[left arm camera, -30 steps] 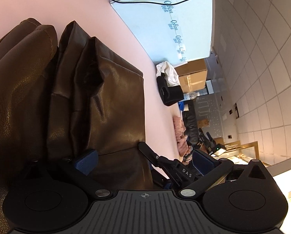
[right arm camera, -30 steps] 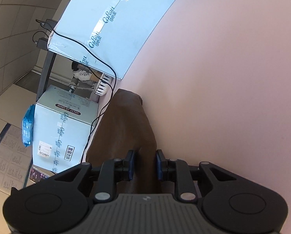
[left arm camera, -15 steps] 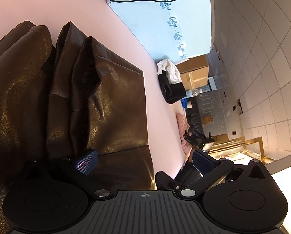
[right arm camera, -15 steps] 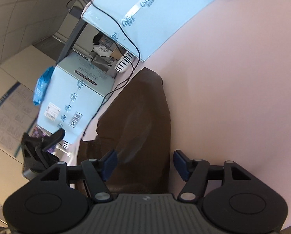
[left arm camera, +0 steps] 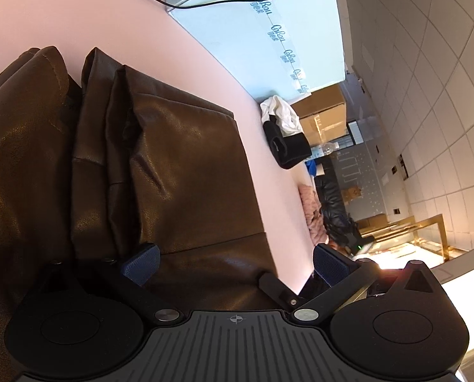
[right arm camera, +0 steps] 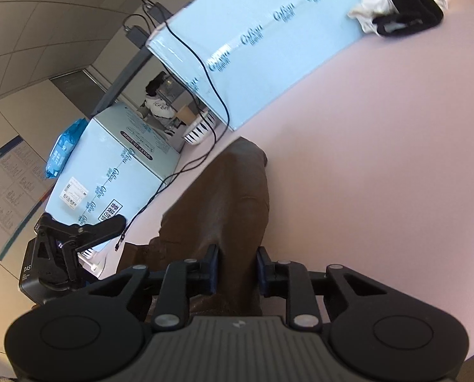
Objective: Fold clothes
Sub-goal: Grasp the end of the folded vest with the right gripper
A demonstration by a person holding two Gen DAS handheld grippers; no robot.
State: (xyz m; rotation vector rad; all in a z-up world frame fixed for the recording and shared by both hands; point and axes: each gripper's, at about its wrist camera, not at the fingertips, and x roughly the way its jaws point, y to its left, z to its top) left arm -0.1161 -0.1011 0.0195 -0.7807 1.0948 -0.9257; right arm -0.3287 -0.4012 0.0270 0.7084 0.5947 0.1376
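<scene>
Garment: brown leather-like jacket [left arm camera: 179, 172], lying in thick folds on the pink worktop [left arm camera: 62, 22]; in the right wrist view a long narrow part of it [right arm camera: 233, 197] runs away from the camera, its far end resting on the worktop.
Left gripper [left arm camera: 233, 262]: jaws spread wide over the near edge of the jacket; the left blue pad [left arm camera: 141, 262] lies against the leather, the right pad [left arm camera: 329, 267] stands past the worktop edge, gripping nothing.
Right gripper [right arm camera: 236, 269]: jaws closing on a raised fold of the jacket that sits between them; both pads touch the leather.
Left gripper, as seen from the right wrist [right arm camera: 74, 242]: black body at the left margin, just beside the jacket's near end.
Boxes: a long pale blue box [right arm camera: 268, 51] with printed tape lies along the far side of the worktop; a second blue box [right arm camera: 116, 172] stands beyond the worktop edge.
Cable: black cord [right arm camera: 205, 73] runs over the long box and down across the worktop toward the jacket.
Other clothes: a black and white bundle [left arm camera: 284, 133] sits on the worktop well apart from the jacket; a pink knit item [left arm camera: 313, 213] lies at the worktop's edge.
Background: tiled wall [left arm camera: 428, 79]; a cardboard box [left arm camera: 323, 114] behind the bundle.
</scene>
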